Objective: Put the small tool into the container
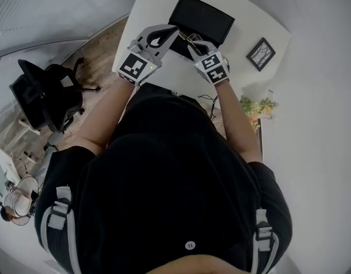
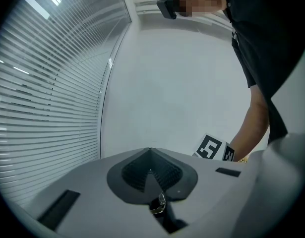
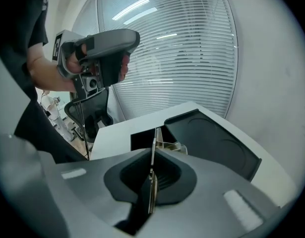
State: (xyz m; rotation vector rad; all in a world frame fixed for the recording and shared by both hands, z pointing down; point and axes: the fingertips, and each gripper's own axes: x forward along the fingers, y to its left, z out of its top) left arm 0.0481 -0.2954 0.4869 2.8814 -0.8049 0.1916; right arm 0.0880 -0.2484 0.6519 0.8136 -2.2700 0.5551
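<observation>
Far to your left, a black office chair [image 1: 47,96] is sitting on the wood floor, well apart from the white table [image 1: 158,4] you are leaning over. You are holding the left gripper [image 2: 150,152] raised above the table's near edge, and its jaws are pressing together with no gap between the tips. A small metallic bit is showing low in the seam between them, but what it is cannot be made out. This gripper is pointing at a bare wall with slatted blinds [image 2: 48,98] running along its left side. Just right of it on the table, the black container [image 1: 204,19] is lying open. In the right gripper view a dark compartment and a flat black panel are showing side by side. You are keeping the right gripper [image 3: 153,155] just beside the left one, and it is clamping the small tool [image 3: 152,167], a thin metal strip held edge-on between the closed jaws. The strip's free end is sticking out past the jaw tips and pointing toward the container's dark compartment. Further right, a small framed picture [image 1: 261,54] is resting on the table, and a green plant [image 1: 256,106] is sitting beyond the table's edge.
</observation>
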